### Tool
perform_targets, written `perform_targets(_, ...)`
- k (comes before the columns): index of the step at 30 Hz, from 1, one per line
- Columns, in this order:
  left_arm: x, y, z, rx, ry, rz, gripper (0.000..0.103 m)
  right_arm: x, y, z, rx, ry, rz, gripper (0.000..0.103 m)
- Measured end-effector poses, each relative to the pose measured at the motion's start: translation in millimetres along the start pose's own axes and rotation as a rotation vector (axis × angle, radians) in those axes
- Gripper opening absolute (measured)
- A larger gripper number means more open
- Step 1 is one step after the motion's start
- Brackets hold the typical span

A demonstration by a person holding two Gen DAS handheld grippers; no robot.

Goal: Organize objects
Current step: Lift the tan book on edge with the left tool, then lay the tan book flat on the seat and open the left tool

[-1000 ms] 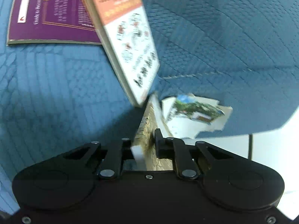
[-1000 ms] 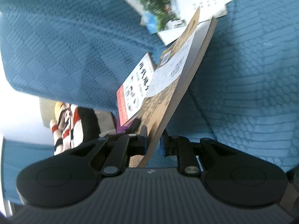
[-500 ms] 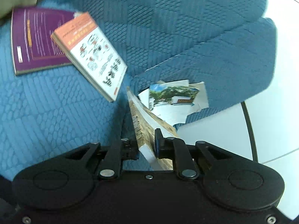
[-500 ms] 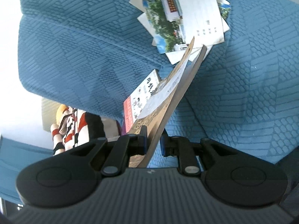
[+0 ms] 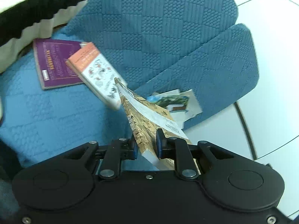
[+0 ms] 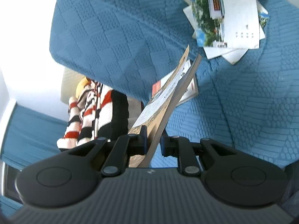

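My left gripper [image 5: 146,142] is shut on a tan patterned book [image 5: 142,119], held edge-up above the blue sofa [image 5: 168,28]. My right gripper [image 6: 153,141] is shut on the same tan book [image 6: 168,97] from its other side. An orange-and-white book [image 5: 95,71] lies tilted over a purple book [image 5: 54,63] on the seat; in the right wrist view it [image 6: 192,90] shows behind the held book. A loose pile of postcards and envelopes [image 5: 175,100] lies by the armrest, and also shows in the right wrist view [image 6: 229,20].
A striped black, white and red cushion or toy [image 6: 89,112] sits at the sofa's far end, seen also in the left wrist view [image 5: 28,9]. White tiled floor [image 5: 271,74] lies beyond the armrest.
Both grippers have lifted the tan book up and away from the seat; the sofa, the other books and the postcards look farther off. The jaws stay shut on the book.
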State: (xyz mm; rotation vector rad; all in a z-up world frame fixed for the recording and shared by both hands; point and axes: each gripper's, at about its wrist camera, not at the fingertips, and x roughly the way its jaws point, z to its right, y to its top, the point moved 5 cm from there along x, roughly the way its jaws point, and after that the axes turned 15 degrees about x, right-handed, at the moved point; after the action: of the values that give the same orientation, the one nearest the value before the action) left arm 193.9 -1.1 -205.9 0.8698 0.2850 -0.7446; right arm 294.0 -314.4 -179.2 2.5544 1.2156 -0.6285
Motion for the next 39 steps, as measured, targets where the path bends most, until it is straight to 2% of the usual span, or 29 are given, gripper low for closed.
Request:
perform_targets(8, 13, -40, -36, -0.041, 0.064, -0.099, 0.018, 36, -11, 46, 0.049, -0.086, -0.063, 0.018)
perform_targets(12, 23, -49, -35, -0.023, 0.042, -0.125, 0.018, 37, -11, 57, 0.033, -0.079, -0.039, 0.018)
perform_targets(15, 30, -57, -36, -0.015, 0.06, -0.155, 0.018, 37, -14, 68, 0.029, -0.099, -0.029, 0.018)
perform_targets(23, 56, -97, -51, -0.063, 0.107, -0.333, 0.018, 46, -23, 119, 0.057, -0.22, -0.058, 0.018)
perform_targets(29, 71, -117, -63, -0.076, 0.16, -0.429, 0.022, 51, -27, 139, 0.074, -0.275, -0.05, 0.02)
perform_targets(32, 70, -120, -67, -0.072, 0.207, -0.441, 0.03, 51, -28, 141, 0.047, -0.316, -0.043, 0.022)
perform_targets(33, 67, -120, -69, -0.07, 0.216, -0.443, 0.04, 50, -29, 141, 0.038, -0.332, -0.038, 0.023)
perform_targets(34, 66, -120, -69, -0.063, 0.229, -0.443, 0.045, 48, -29, 141, 0.026, -0.351, -0.031, 0.024)
perform_targets(39, 55, -112, -55, -0.002, 0.248, -0.407, 0.045, 32, -26, 133, -0.057, -0.41, 0.014, 0.024)
